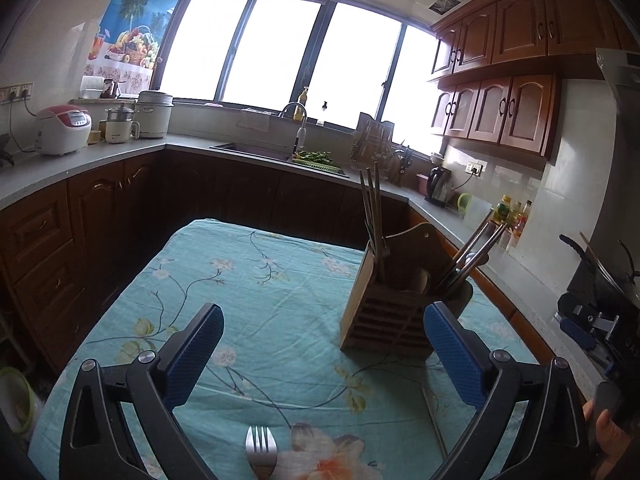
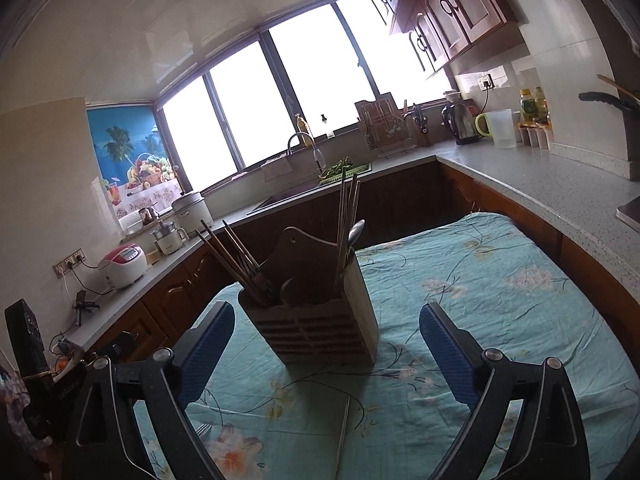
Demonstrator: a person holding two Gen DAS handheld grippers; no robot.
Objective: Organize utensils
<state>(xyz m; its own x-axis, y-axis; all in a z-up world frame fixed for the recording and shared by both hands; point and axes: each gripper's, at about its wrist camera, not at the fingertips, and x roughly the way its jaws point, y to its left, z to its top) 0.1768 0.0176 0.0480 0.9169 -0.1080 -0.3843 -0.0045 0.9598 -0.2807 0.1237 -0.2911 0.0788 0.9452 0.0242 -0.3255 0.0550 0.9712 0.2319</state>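
fork (image 1: pixel 261 454) handle cut off by frame edge, utensil tips hidden inside holder (image 2: pixel 326 326)

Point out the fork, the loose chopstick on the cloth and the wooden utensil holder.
fork (image 1: pixel 261 446), left wrist view, on its tines.
chopstick (image 2: pixel 344 432), right wrist view, mid-shaft.
wooden utensil holder (image 2: pixel 320 332), right wrist view, slatted front.

Home kitchen: sink (image 1: pixel 256 149), wooden cabinets (image 1: pixel 516 32), rice cooker (image 1: pixel 64 129).

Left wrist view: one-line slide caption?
Open left gripper over floral tablecloth, fork below, wooden utensil holder ahead.
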